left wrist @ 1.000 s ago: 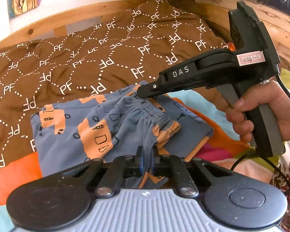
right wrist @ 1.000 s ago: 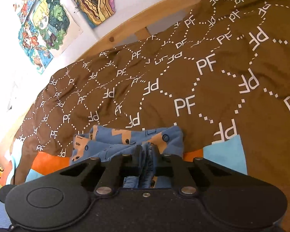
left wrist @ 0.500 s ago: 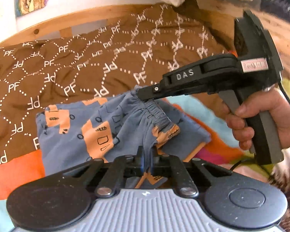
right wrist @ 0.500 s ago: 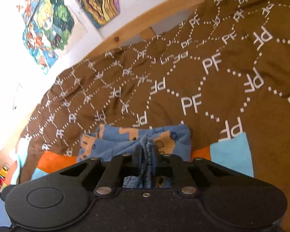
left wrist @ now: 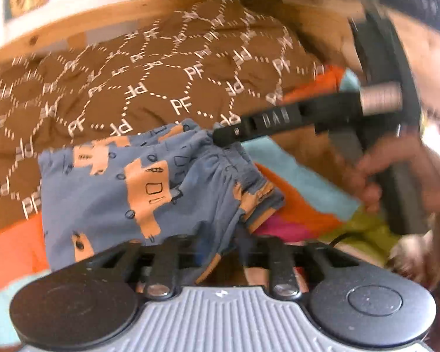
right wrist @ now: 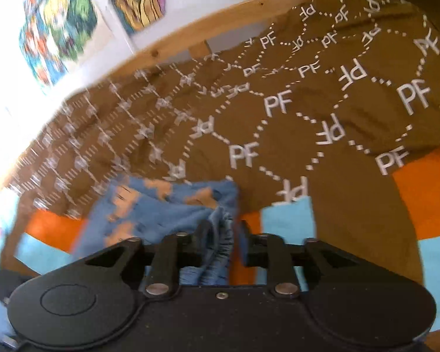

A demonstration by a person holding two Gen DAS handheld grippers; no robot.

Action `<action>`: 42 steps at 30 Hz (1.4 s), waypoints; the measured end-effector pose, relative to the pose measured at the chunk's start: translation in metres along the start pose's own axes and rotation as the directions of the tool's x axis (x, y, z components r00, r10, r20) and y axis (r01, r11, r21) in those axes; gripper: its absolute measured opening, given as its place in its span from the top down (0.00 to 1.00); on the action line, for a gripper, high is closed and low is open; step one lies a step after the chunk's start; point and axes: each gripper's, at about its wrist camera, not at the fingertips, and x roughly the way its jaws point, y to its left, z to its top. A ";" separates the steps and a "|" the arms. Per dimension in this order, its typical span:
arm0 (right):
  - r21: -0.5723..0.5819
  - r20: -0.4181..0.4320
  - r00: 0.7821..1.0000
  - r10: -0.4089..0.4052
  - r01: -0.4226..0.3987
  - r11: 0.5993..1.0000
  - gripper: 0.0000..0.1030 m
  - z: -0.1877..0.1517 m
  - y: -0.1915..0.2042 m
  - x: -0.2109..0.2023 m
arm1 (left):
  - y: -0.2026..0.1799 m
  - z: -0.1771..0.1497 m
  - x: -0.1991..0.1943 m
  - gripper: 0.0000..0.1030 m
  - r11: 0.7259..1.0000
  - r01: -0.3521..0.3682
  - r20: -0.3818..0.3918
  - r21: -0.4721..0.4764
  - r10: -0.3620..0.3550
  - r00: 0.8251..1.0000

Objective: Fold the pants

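Observation:
The pants [left wrist: 108, 196] are small, blue with orange truck prints, folded on a bed; they also show in the right wrist view [right wrist: 161, 211]. My left gripper [left wrist: 220, 246] has its jaws parted around the near edge of the cloth. My right gripper [right wrist: 223, 234] has its jaws parted with the gathered waistband between them; in the left wrist view its fingers [left wrist: 249, 126] rest at the far right corner of the pants. The frames are blurred by motion.
A brown blanket [left wrist: 149, 82] with white PF lettering covers the far side of the bed. A striped orange, light blue and pink sheet [left wrist: 302, 202] lies under the pants. A wooden bed rail [right wrist: 208, 17] and wall pictures [right wrist: 58, 20] are behind.
Both grippers were clamped on the pants' edge and have now opened. The top layer has been laid leftwards over the pants. Both views have shifted and blurred.

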 end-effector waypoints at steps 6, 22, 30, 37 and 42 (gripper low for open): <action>-0.074 0.113 0.993 -0.043 0.052 0.996 0.15 -0.006 0.019 -0.017 | 0.049 0.010 -0.028 0.23 0.956 -0.212 0.133 -0.201 0.241 0.962; -0.331 -0.019 0.978 -0.205 0.188 0.925 0.01 -0.049 0.040 -0.025 | 0.106 0.006 0.058 0.13 0.787 -0.527 0.025 -0.320 0.563 0.826; -0.190 0.166 0.983 -0.080 0.111 0.975 0.01 -0.025 0.030 -0.053 | 0.109 0.013 0.023 0.12 0.854 -0.416 0.127 -0.312 0.472 0.873; -0.263 0.139 0.958 -0.250 0.279 0.924 0.01 -0.010 0.028 0.024 | 0.117 0.030 0.067 0.07 0.819 -0.549 0.026 -0.168 0.560 0.828; -0.217 0.110 0.952 -0.286 0.304 0.927 0.01 -0.012 0.013 0.027 | 0.136 0.029 0.069 0.00 0.814 -0.519 -0.009 -0.262 0.536 0.844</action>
